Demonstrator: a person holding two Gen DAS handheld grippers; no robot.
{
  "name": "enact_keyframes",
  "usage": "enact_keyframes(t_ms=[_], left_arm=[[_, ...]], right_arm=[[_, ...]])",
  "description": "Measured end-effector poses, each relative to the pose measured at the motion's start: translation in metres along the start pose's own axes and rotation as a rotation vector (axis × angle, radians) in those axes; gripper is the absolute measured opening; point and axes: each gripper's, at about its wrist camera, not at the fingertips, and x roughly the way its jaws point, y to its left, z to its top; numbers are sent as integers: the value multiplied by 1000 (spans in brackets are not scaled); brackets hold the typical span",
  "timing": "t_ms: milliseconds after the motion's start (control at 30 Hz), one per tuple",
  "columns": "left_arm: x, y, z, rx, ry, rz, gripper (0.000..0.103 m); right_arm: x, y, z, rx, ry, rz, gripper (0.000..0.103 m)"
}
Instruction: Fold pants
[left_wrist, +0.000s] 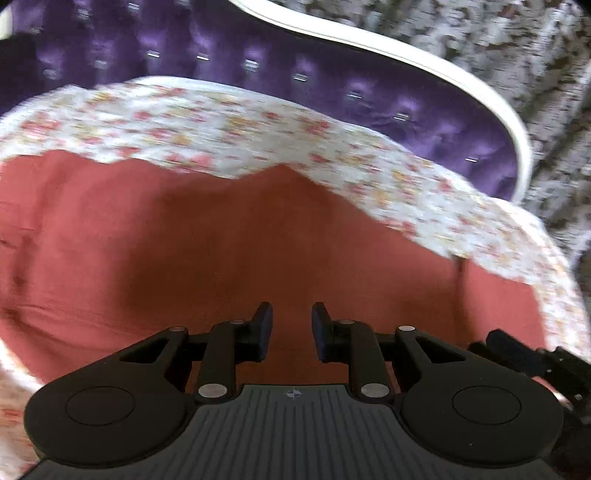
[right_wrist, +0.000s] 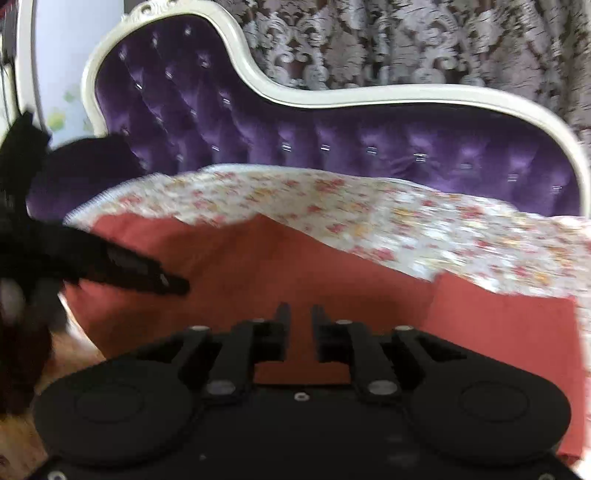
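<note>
Red pants (left_wrist: 229, 236) lie spread on the floral sheet (left_wrist: 221, 122), directly under both claws. Left gripper (left_wrist: 291, 328) open, empty; right gripper (right_wrist: 299, 334) parted, empty. Only the right view shows the purple sofa back's (right_wrist: 369, 140) whole curve.

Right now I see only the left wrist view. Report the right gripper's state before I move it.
Observer: The right gripper is open with a narrow gap, holding nothing, with the red pants in front of it.
Operator: Give me the pants' edge on that side.
Observer: On the right of the view, the pants end in a straight-edged rectangular section lying on the floral sheet.
Operator: Place my left gripper.
Observer: The left gripper points in over the left part of the pants. The blur hides whether it touches them.
</note>
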Motion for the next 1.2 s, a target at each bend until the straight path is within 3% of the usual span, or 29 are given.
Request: enact_keyframes(t_ms=[100, 267, 367, 600, 767, 833, 867, 967, 1067, 1200], left_arm=[[12, -29, 3, 31, 25, -103, 27], [32, -77, -5, 136, 60, -159, 27], [40, -91, -9, 154, 83, -157, 27], [38, -75, -10, 153, 106, -92, 27], [35, -64, -8, 148, 120, -67, 28], [34, -64, -8, 149, 125, -72, 28], [35, -65, -8, 151, 129, -80, 28], [40, -72, -7, 149, 149, -140, 29], [49, -86, -6, 144, 190, -225, 30], [63, -100, 0, 106, 207, -301, 30]], right_arm=[[-22, -14, -18, -59, -15, -138, 29], [-43, -36, -37, -111, -7, -241, 31], [-35, -30, -47, -237, -5, -299, 33], [2, -8, -60, -394, 36, -227, 35], [25, 1, -68, -498, 31, -278, 36], [25, -6, -64, -465, 34, -271, 29], [24, -12, -60, -413, 50, -244, 13], [11, -36, -47, -220, 34, -187, 13], [-14, -62, -37, -19, -36, -68, 13], [-29, -82, -40, 109, -49, 45, 13]])
